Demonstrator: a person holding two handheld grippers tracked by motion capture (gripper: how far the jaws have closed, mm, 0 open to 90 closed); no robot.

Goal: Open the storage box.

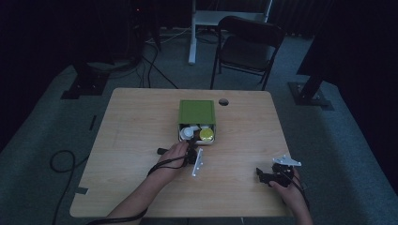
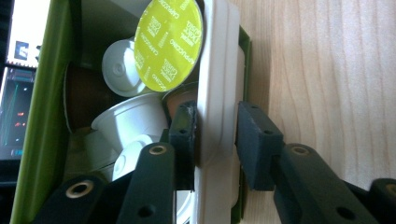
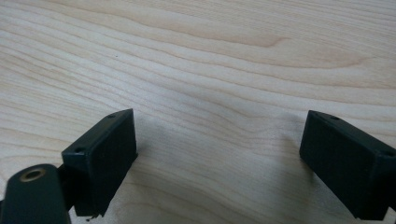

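Your left tongs (image 2: 212,140) are clamped on the white front wall of the capsule box (image 1: 196,112), which sits mid-table toward the far edge: grasp made, pull or lift pending. Your right tongs (image 3: 219,165) gape wide, empty, near the table's (image 1: 131,136) near-right corner.

I am working in a dim lab or studio — a lone wooden table (image 1: 141,140) on grey carpet, black curtains around it, stand bases (image 1: 80,86) and loose cables (image 1: 63,161) on the floor, a folding chair (image 1: 246,47) and a white desk leg (image 1: 192,33) behind.
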